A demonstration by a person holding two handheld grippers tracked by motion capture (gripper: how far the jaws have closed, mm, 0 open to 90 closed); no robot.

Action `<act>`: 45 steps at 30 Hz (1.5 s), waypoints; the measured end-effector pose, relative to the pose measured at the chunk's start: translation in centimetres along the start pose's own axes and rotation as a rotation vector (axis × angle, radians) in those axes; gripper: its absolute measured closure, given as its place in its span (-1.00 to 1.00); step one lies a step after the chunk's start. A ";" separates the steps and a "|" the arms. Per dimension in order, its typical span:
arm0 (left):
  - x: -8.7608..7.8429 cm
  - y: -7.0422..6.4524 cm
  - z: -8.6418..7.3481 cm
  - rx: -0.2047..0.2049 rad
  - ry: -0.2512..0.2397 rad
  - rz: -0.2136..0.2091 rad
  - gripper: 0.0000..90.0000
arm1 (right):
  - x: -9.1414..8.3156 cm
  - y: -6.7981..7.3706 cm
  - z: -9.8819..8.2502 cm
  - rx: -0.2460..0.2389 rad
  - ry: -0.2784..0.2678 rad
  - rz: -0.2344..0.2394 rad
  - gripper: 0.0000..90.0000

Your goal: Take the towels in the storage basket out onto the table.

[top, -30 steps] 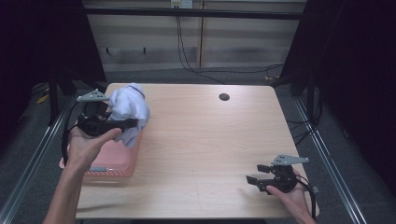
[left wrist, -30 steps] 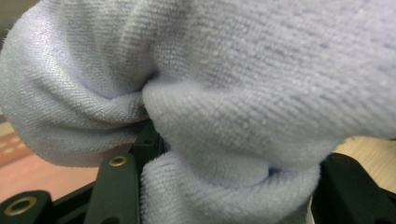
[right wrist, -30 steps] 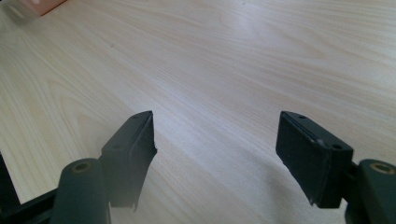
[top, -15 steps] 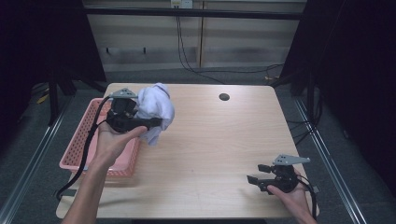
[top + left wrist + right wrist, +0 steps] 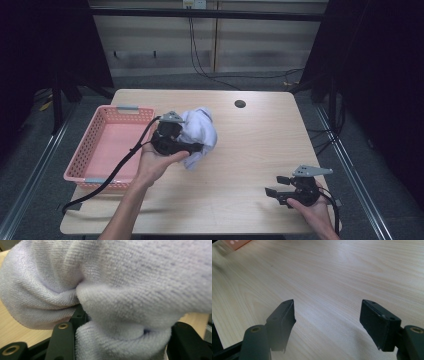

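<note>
A light wooden table (image 5: 250, 165) fills the middle of the high view, with a small dark round hole (image 5: 240, 104) near its far edge. On its left side sits a pink plastic basket (image 5: 85, 162), long axis running from the near edge toward the far edge, its floor bare. Just right of the basket, a white terry towel (image 5: 200, 132) hangs bunched in a loose lump above the tabletop, clear of the basket rim; the lump is roughly as wide as it is tall, so no clear long axis can be told, though a short tail droops toward the near edge. The left gripper (image 5: 197, 147), held in the person's left hand (image 5: 157, 162), points rightward across the table and is clamped on the towel; in the left gripper view the cloth (image 5: 112, 290) bulges between and over the black jaws. Its cable (image 5: 107, 175) trails back over the basket. At the near right corner the right gripper (image 5: 274, 186), in the right hand (image 5: 312, 207), points left, low over bare wood (image 5: 324, 272), jaws spread wide with nothing between them
</note>
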State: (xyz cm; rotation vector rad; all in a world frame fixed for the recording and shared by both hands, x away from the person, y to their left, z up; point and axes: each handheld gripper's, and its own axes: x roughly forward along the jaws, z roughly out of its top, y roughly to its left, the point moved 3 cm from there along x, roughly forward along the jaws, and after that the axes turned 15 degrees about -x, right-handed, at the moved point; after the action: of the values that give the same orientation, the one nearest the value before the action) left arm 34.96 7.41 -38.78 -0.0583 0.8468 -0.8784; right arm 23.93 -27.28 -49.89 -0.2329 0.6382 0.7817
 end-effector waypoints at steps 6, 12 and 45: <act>2.8 -0.7 -0.8 -0.011 0.024 -0.039 0.01 | 0.0 -0.1 0.0 -0.001 -0.002 -0.003 -0.38; 5.5 -0.1 -2.0 -0.013 0.057 -0.041 0.00 | 0.0 -0.1 0.0 0.002 0.000 -0.002 -0.38; 6.3 0.2 -4.8 0.052 0.069 -0.034 -0.64 | 1.1 1.8 5.8 -0.103 -0.076 0.034 -0.52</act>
State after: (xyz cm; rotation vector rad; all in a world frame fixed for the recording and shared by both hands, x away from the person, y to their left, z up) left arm 34.04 4.43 -46.07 0.0031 0.8886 -0.9386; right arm 25.84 -22.99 -45.98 -0.2852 0.5317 0.8531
